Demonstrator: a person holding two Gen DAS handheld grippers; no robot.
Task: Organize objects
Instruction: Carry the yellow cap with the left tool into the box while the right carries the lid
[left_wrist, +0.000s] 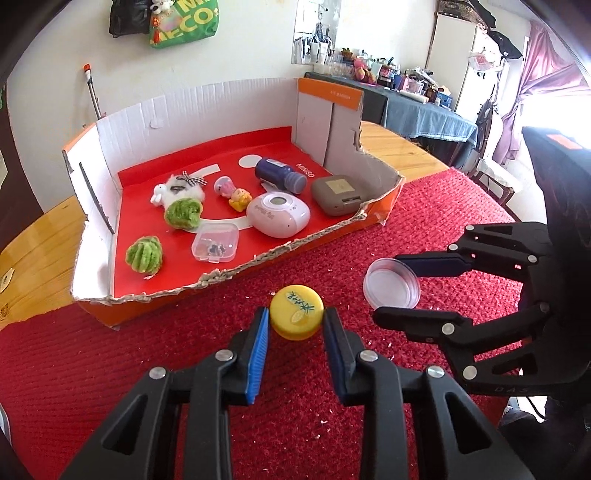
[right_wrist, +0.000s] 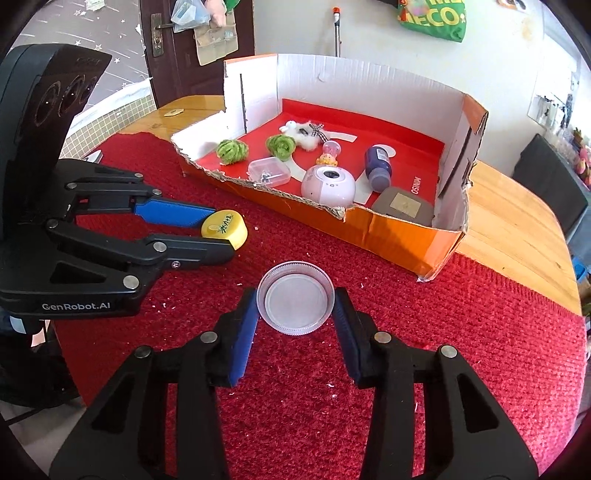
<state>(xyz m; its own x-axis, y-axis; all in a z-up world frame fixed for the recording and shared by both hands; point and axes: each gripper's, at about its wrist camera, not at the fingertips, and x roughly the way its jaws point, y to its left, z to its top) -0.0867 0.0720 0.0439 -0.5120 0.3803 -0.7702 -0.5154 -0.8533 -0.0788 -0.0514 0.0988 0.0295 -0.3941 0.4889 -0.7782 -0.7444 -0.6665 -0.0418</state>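
Evidently both tongs are straddling lids on the tabletop's red mat, near the cardboard box's torn front edge: left tongs are standing apart around the yellow cap, right tongs apart around the clear lid. Closing squarely across each rim should be preventing slips.

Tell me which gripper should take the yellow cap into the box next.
Left. The left gripper already straddles the yellow cap, its pads on either side. The right gripper is busy around the clear lid, farther from the cap.

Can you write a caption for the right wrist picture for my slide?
Right gripper jaws straddle a clear lid on red cloth.
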